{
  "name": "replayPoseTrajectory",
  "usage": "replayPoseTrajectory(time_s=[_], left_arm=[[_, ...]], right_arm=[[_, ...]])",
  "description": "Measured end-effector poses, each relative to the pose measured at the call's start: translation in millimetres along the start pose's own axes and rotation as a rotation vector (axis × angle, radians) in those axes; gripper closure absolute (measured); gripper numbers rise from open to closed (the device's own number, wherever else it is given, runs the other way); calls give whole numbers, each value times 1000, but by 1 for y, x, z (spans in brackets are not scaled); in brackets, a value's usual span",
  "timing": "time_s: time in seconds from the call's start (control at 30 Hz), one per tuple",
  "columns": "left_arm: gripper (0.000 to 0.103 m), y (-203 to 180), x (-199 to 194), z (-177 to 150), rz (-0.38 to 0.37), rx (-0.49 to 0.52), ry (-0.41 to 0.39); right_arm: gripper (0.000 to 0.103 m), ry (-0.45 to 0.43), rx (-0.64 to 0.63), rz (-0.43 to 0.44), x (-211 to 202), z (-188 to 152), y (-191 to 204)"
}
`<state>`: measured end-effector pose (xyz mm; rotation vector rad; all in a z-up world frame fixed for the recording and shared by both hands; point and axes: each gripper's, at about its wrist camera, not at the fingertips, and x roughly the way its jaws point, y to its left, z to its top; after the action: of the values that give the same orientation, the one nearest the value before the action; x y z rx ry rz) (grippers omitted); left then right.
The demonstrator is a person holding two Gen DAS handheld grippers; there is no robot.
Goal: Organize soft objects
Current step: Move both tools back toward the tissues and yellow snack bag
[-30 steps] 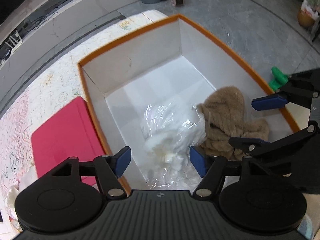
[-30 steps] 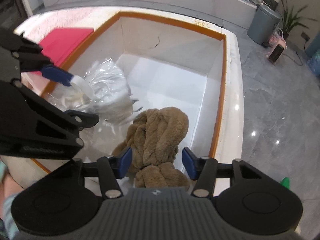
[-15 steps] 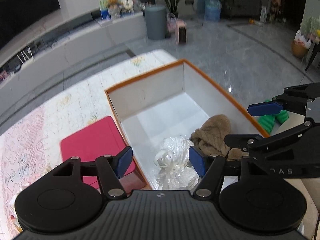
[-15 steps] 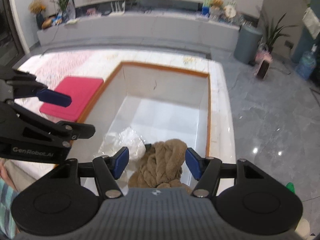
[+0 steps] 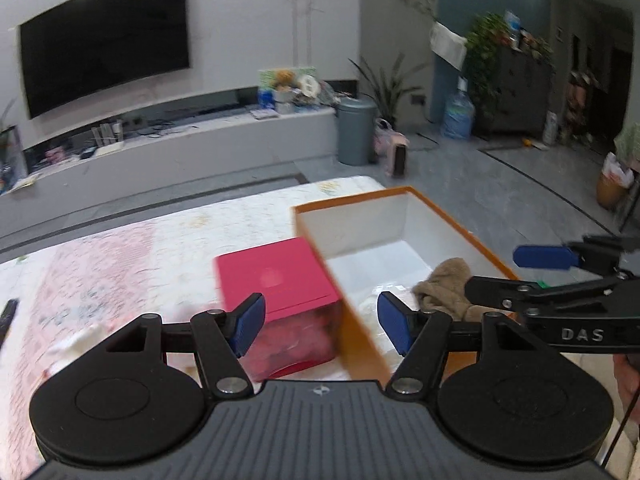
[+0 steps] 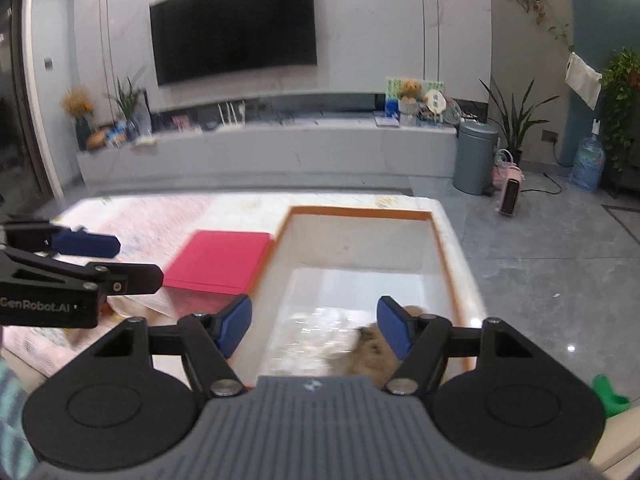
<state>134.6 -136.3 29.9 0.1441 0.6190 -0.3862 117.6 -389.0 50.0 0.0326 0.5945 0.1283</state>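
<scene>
An orange-edged white box [image 5: 444, 216] [image 6: 360, 240] stands on the patterned table. In it lie a brown plush item [image 5: 444, 284] [image 6: 376, 350] and a clear plastic bag of white stuff [image 5: 376, 292] [image 6: 320, 332]. My left gripper [image 5: 322, 326] is open and empty, raised above the box's near left wall. My right gripper [image 6: 314, 328] is open and empty, raised above the box's near end. Each gripper shows in the other's view: the right one [image 5: 548, 276], the left one [image 6: 100, 260].
A red box [image 5: 276, 276] [image 6: 218, 260] stands left of the white box. The patterned table [image 5: 120, 248] stretches left. A green object [image 6: 608, 396] lies at the right. A TV, a low cabinet, a grey bin and plants are behind.
Both grippers have lifted up and back from inside the box, leaving the plastic bag and the brown plush item lying in it. Both stayed open.
</scene>
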Motion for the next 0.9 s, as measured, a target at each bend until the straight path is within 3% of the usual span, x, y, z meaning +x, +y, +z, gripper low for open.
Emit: replayPoseTrajectory(time_s=[0.43,0.7,0.9], left_arm=[[27,79,-43,-69,220,-129,-116],[27,122,-50,-103,257,-167,-63],[27,148,-51,-120,255,-142,-8]], right_arm=[[28,-152,35,35,5,-42,92],[27,-119,53,80,31,-64,142],[27,-93,23,112,55,-69,178]])
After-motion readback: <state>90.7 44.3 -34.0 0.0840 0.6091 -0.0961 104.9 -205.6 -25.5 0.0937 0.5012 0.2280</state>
